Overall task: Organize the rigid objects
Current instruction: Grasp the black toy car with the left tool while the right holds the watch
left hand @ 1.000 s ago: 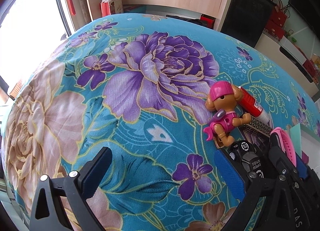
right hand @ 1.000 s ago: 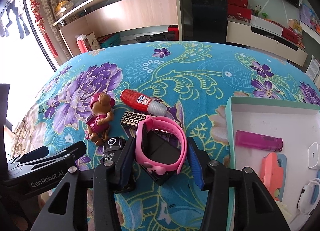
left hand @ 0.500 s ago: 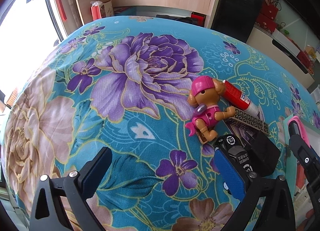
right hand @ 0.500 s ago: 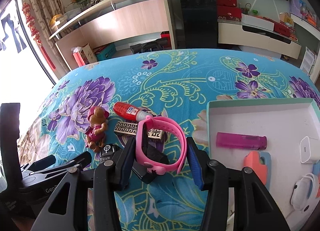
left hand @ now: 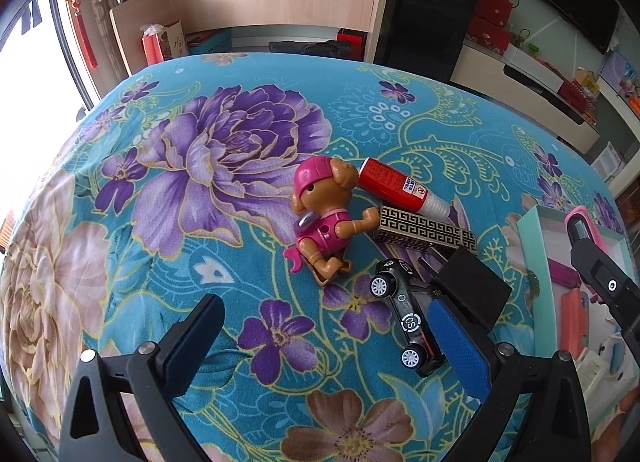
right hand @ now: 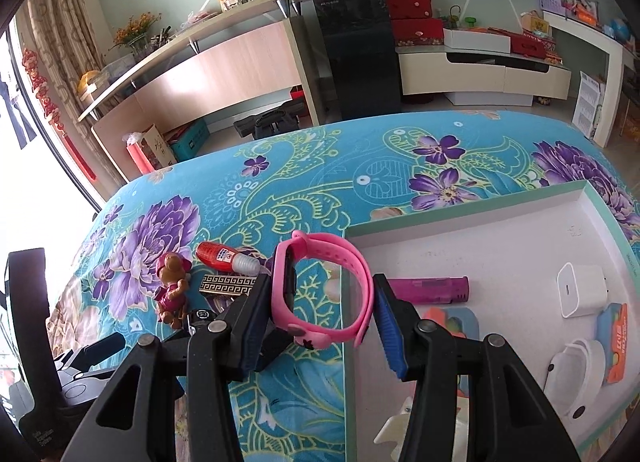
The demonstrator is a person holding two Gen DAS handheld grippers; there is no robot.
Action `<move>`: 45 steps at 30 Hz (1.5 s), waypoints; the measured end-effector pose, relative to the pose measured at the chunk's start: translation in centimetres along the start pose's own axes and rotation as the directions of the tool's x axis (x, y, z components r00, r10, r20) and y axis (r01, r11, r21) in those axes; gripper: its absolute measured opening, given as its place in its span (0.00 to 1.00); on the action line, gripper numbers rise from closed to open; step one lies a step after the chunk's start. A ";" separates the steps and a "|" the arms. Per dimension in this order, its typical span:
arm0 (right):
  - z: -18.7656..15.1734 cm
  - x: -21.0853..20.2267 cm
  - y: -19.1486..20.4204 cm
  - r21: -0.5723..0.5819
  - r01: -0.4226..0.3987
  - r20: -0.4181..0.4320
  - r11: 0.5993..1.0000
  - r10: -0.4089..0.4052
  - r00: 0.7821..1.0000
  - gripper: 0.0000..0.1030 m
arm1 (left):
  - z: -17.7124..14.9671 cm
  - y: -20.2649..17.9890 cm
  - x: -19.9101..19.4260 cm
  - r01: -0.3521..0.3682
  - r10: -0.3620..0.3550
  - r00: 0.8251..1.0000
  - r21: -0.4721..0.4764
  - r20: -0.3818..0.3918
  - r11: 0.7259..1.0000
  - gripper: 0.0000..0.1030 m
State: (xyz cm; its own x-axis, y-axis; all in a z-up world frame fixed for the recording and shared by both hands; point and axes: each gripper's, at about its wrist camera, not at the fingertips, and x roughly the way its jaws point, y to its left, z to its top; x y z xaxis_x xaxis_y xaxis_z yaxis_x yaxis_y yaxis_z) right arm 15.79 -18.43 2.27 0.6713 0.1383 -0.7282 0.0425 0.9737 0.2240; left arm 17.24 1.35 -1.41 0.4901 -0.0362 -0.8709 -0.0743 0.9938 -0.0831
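Observation:
My right gripper (right hand: 320,302) is shut on a pink wristband (right hand: 324,286) and holds it in the air over the left rim of the white box (right hand: 520,230). The band also shows in the left wrist view (left hand: 586,228). My left gripper (left hand: 320,338) is open and empty, low over the floral cloth. Ahead of it lie a pink toy dog (left hand: 324,222), a red glue bottle (left hand: 400,186), a patterned black-and-gold lighter (left hand: 428,228), a black toy car (left hand: 408,322) and a black plug adapter (left hand: 468,290).
The box holds a magenta lighter (right hand: 428,288), a white charger cube (right hand: 582,288), a white earbud case (right hand: 576,374), an orange pack (right hand: 620,342) and other small items. Shelves and cabinets stand beyond the table's far edge.
My right gripper has lifted the pink wristband off the black adapter and carried it right, over the box rim. My left gripper has drawn back and turned right, with the car now uncovered.

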 end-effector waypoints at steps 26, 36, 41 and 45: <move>0.1 -0.4 -1.2 0.037 0.003 -0.001 0.999 -0.003 1.000 0.50 | -0.4 -1.1 -0.1 -0.033 0.034 0.999 0.077 -0.008 0.996 1.00; 0.1 -0.4 -1.4 0.042 0.005 -0.005 0.999 -0.005 1.000 0.50 | -1.1 -3.4 0.9 -0.047 0.049 0.999 0.168 -0.010 0.985 0.83; 0.1 -0.3 -1.4 0.043 0.006 -0.007 0.999 -0.005 1.000 0.50 | -1.0 -3.3 0.8 -0.017 0.018 1.000 0.166 -0.005 0.986 0.72; 0.1 -0.2 -1.5 0.046 0.007 -0.009 0.999 -0.007 1.000 0.50 | -0.8 -2.8 0.6 -0.008 0.008 1.000 0.149 0.001 0.989 0.64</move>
State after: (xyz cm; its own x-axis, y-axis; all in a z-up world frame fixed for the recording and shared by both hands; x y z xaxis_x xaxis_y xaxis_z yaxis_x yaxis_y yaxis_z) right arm 15.64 -19.97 2.12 0.6641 0.1331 -0.7357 0.0811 0.9654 0.2479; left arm 17.04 -1.58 -2.14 0.4901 -0.0280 -0.8712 0.0520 0.9986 -0.0029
